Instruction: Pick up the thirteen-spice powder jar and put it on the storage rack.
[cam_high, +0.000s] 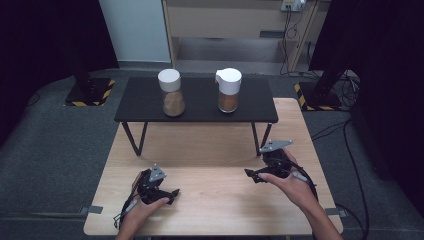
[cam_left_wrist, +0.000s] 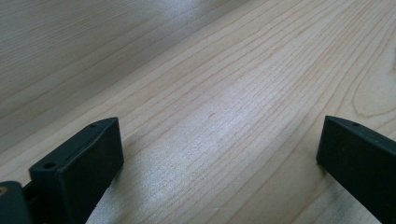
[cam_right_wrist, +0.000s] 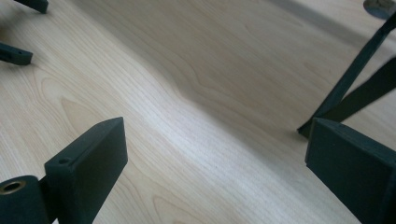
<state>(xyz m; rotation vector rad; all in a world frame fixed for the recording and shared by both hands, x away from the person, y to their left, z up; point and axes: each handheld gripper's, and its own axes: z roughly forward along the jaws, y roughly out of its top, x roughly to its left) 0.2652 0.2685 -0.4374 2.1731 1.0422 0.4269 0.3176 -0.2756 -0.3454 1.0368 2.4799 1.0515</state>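
Two glass jars of brown powder stand on a low black shelf (cam_high: 150, 107) at the far side of the wooden table (cam_high: 215, 145). The left jar (cam_high: 173, 95) has a round white lid. The right jar (cam_high: 228, 91) has a white spouted lid. My left gripper (cam_high: 172, 196) rests low at the table's near left, open, with bare wood between its jaws (cam_left_wrist: 219, 140). Over the near right, my right gripper (cam_high: 251, 176) points left and is open with nothing in it (cam_right_wrist: 215, 135). In the right gripper view, the other gripper's fingertips (cam_right_wrist: 16, 55) show at top left.
The shelf's black legs (cam_right_wrist: 355, 70) stand just ahead and to the right of my right gripper's jaws. Beyond the table are grey carpet, black stands with striped bases (cam_high: 90, 92) and trailing cables (cam_high: 350, 150).
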